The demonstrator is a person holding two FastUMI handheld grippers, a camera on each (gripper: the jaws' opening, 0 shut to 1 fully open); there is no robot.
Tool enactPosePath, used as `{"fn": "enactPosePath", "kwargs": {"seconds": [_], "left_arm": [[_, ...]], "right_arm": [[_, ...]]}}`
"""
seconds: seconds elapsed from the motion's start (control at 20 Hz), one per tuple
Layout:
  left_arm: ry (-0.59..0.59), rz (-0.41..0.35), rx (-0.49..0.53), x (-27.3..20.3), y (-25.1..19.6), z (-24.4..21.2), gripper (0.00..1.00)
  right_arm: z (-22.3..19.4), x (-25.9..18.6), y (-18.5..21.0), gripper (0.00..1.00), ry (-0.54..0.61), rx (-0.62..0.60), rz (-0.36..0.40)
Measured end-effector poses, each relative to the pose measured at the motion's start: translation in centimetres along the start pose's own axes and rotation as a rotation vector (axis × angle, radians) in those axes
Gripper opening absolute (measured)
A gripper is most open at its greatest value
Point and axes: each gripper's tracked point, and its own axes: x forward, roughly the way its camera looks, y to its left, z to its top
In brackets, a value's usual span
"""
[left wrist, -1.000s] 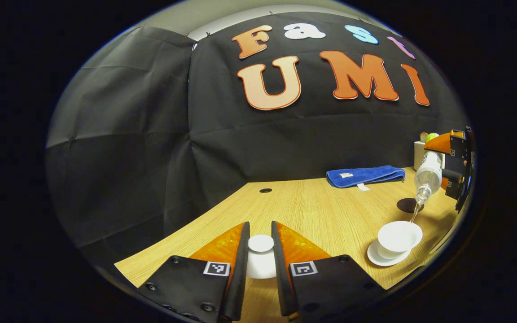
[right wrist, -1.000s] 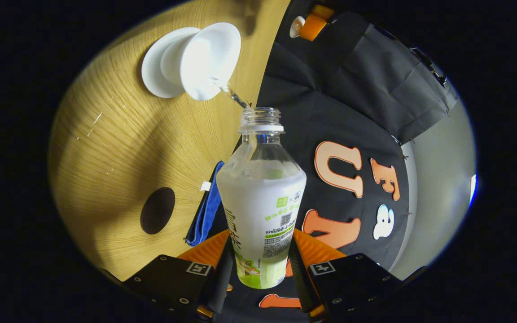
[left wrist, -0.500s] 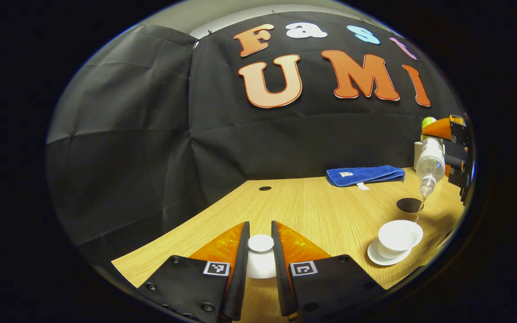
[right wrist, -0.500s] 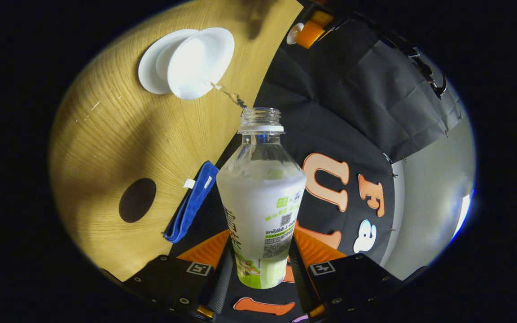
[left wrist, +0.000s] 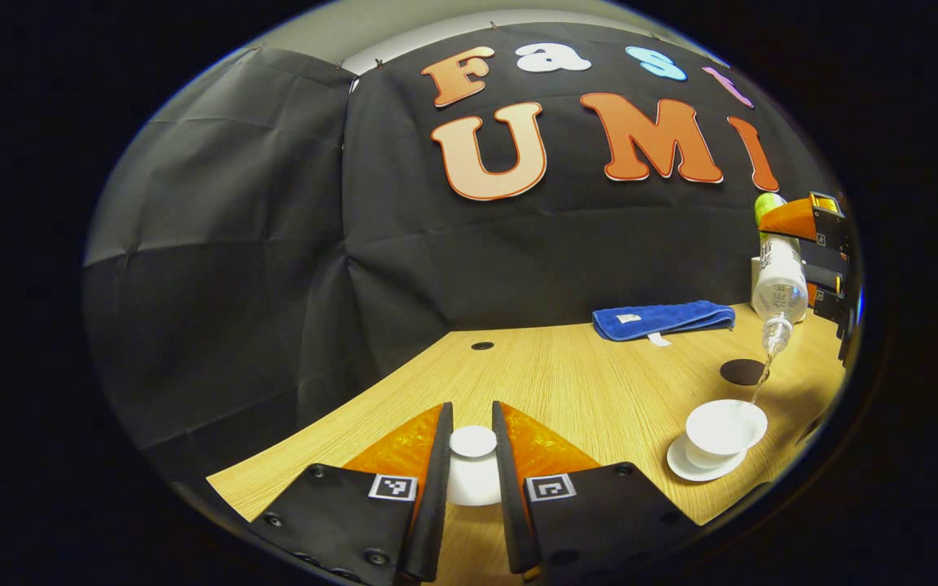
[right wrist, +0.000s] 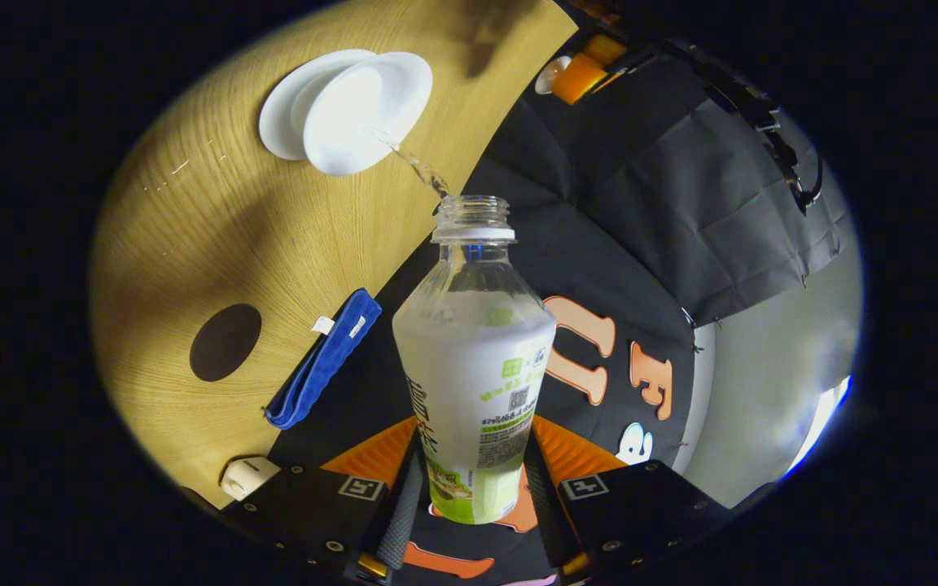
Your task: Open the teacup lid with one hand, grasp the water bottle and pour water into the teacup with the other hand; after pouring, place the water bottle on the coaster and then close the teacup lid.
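My left gripper (left wrist: pixel 473 448) is shut on the white teacup lid (left wrist: pixel 473 442), held just above the table at the near left. The open white teacup (left wrist: pixel 725 427) stands on its white saucer (left wrist: pixel 685 465) at the right. Above it, my right gripper (right wrist: pixel 473 456) is shut on the clear water bottle (right wrist: pixel 473 358), which is tipped steeply mouth-down. A thin stream of water (right wrist: pixel 414 165) runs from the bottle mouth into the teacup (right wrist: pixel 363 110). In the left gripper view the bottle (left wrist: pixel 778 285) hangs over the cup, held by the right gripper (left wrist: pixel 819 236). The dark round coaster (left wrist: pixel 742 372) lies behind the cup.
A folded blue towel (left wrist: pixel 663 318) lies at the back of the wooden table (left wrist: pixel 583 382). A small white box (right wrist: pixel 247 477) sits near the towel. A small dark hole (left wrist: pixel 482 346) marks the tabletop at the back. The left gripper (right wrist: pixel 579 75) shows far off.
The right gripper has lifted and tipped the bottle more steeply over the cup, and water keeps running. The left gripper with the lid has stayed put.
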Motion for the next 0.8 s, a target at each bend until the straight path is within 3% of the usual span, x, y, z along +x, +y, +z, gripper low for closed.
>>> {"fn": "enactPosePath", "kwargs": {"seconds": [0.55,0.8], "left_arm": [[0.010,-0.011,0.014,-0.2,-0.7,-0.4,0.35],[0.008,-0.011,0.008,0.1,-0.8,-0.4,0.33]], "right_arm": [[3.3,0.2,-1.3,0.64,-0.083,-0.103,-0.088],[3.5,0.4,-0.9,0.64,-0.096,-0.090,-0.074]]}}
